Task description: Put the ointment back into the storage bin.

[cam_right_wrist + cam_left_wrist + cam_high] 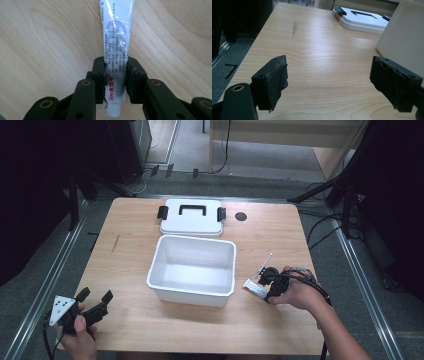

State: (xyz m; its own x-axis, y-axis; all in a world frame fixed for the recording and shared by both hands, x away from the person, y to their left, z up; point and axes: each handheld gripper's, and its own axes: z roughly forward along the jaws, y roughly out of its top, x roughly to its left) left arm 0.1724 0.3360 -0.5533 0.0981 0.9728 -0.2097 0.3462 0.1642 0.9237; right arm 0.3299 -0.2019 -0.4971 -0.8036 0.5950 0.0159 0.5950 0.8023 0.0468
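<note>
An open white plastic bin [192, 270] sits mid-table, its flat white lid with black handle [192, 216] just behind it. Right of the bin, the right gripper [264, 285] clamps a white printed tube [117, 47] lying lengthwise between its 2 jaws, cap toward the camera. The left gripper [329, 82] hovers wide open, empty.

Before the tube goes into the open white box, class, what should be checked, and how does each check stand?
1. Right gripper shut on the tube: ok.
2. Tube lifted off the table: cannot tell.
3. White box open, nothing inside: ok.
4. Lid set behind the box, apart from it: ok.
5. Left gripper open, near the table's front left corner, away from the box: ok.
</note>
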